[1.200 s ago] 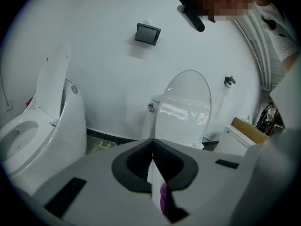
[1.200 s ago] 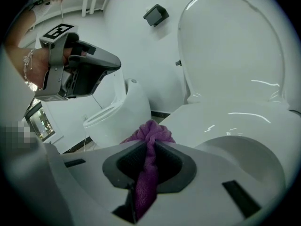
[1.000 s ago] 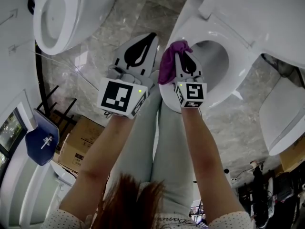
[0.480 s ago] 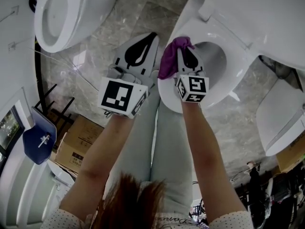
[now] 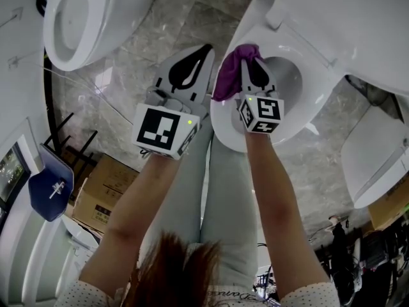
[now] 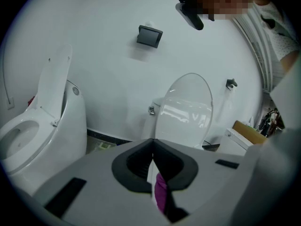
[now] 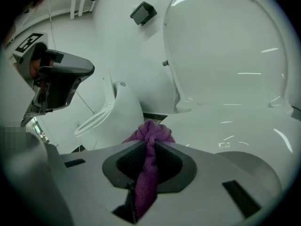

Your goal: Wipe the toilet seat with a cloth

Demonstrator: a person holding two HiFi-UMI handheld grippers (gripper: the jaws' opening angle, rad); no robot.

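As right gripper (image 5: pixel 254 66) pinches the cloth (image 5: pixel 229 75) — seemingly on the toilet seat (image 5: pixel 312 102) — left gripper (image 5: pixel 202 50) sits closed.

Marbled floor (image 5: pixel 192 18), one white toilet (image 5: pixel 83 18), a second toilet (image 5: pixel 332 50), cardboard box (image 5: pixel 105 187) seemingly on it

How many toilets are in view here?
2 for certain: the left toilet at top left, the right toilet under the right gripper and cloth. White shapes at the right edge may be others.
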